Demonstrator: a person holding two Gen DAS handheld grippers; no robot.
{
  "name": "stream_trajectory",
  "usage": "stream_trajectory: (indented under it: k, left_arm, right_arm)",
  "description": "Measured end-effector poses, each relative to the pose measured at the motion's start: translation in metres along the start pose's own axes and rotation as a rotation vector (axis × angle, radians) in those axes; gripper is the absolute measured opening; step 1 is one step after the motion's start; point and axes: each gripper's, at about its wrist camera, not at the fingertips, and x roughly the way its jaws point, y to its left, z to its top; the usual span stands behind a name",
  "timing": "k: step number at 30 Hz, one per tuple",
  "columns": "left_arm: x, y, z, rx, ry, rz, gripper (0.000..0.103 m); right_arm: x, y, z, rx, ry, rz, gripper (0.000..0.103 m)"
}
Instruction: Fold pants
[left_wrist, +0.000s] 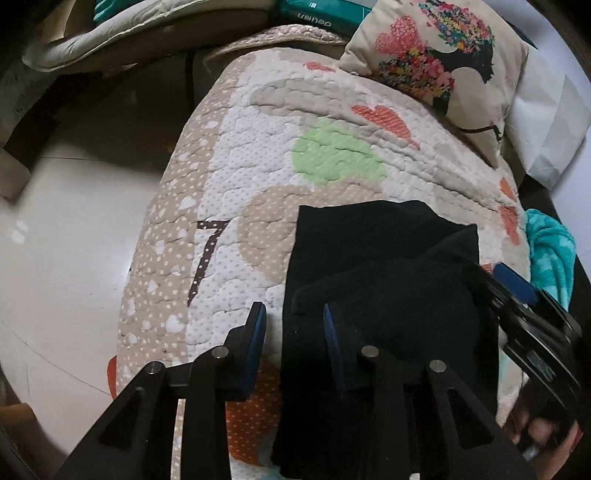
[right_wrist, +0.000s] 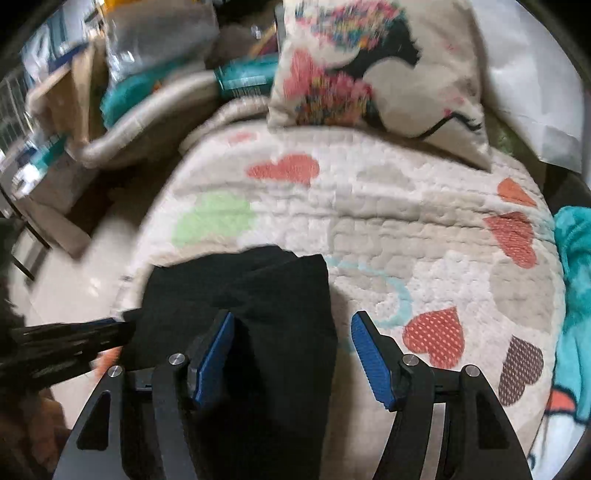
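Observation:
Black pants (left_wrist: 369, 280) lie folded in a narrow stack on a quilted bedspread (left_wrist: 258, 155). My left gripper (left_wrist: 293, 332) is open over the pants' left edge, its right finger on the black cloth, its left over the quilt. The right gripper (left_wrist: 517, 291) shows at the pants' right side in the left wrist view. In the right wrist view the pants (right_wrist: 258, 295) lie under my open right gripper (right_wrist: 291, 343), straddling their right edge. The left gripper (right_wrist: 66, 343) shows blurred at the left.
A printed cushion (left_wrist: 436, 62) and a white pillow (left_wrist: 546, 129) lie at the bed's far end. A teal blanket (left_wrist: 550, 254) lies at the right edge. The floor (left_wrist: 74, 240) drops off left of the bed. Boxes and bedding (right_wrist: 110, 92) are piled beyond.

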Motion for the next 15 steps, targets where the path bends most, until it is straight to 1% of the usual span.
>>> stream_trajectory:
  k: [2, 3, 5, 7, 9, 10, 12, 15]
  left_arm:
    - [-0.001, 0.002, 0.0, -0.004, 0.002, -0.001, 0.033]
    - [-0.001, 0.004, 0.0, -0.015, 0.006, -0.009, 0.033]
    - [-0.003, 0.008, 0.0, -0.035, 0.013, -0.025, 0.033]
    - [-0.008, 0.014, 0.001, -0.066, 0.008, -0.058, 0.033]
    - [-0.018, 0.014, 0.001, -0.073, -0.026, -0.064, 0.032]
    - [-0.024, 0.011, 0.0, -0.062, -0.051, -0.058, 0.032]
    - [-0.044, 0.001, -0.005, -0.017, -0.129, -0.04, 0.032]
    - [-0.068, -0.016, -0.019, 0.041, -0.223, -0.021, 0.033]
  right_arm:
    - [0.016, -0.004, 0.006, 0.0, 0.019, -0.05, 0.072]
    - [0.021, -0.007, 0.009, -0.005, 0.02, -0.095, 0.073]
    - [0.021, -0.017, 0.014, 0.015, 0.007, -0.159, 0.073]
    - [0.01, -0.029, 0.013, 0.061, -0.015, -0.15, 0.074]
    - [-0.006, -0.039, 0.008, 0.085, -0.034, -0.125, 0.074]
    - [-0.016, -0.043, 0.004, 0.09, -0.045, -0.109, 0.074]
    - [-0.035, -0.05, -0.01, 0.097, -0.063, -0.081, 0.074]
    - [-0.061, -0.063, -0.039, 0.121, -0.076, -0.051, 0.075]
